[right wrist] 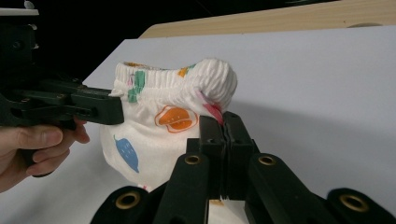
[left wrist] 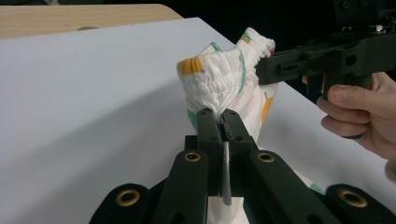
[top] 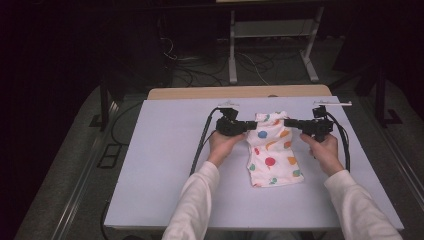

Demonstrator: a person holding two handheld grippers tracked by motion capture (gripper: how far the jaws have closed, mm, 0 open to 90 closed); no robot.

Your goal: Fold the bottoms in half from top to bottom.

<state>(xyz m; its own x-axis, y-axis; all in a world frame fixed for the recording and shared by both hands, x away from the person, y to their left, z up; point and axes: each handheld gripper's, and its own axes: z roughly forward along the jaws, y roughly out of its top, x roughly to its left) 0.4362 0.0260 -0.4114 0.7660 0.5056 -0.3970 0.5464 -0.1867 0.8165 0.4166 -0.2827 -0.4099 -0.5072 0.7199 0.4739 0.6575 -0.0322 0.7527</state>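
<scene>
left gripper (top: 251,125): clamps shorts (top: 272,152) waistband | right gripper (top: 289,122): clamps it too (opposite side)

Lab-like recording room, white-topped table (top: 165,165), floor cables (top: 200,70), metal stand frame (top: 272,45), dark surroundings

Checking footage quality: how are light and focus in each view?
High view: table lit, surroundings dark, slightly soft. Left gripper view: garment sharp, left gripper close and dark. Right gripper view: right gripper sharp on the garment, soft shadow behind.
</scene>
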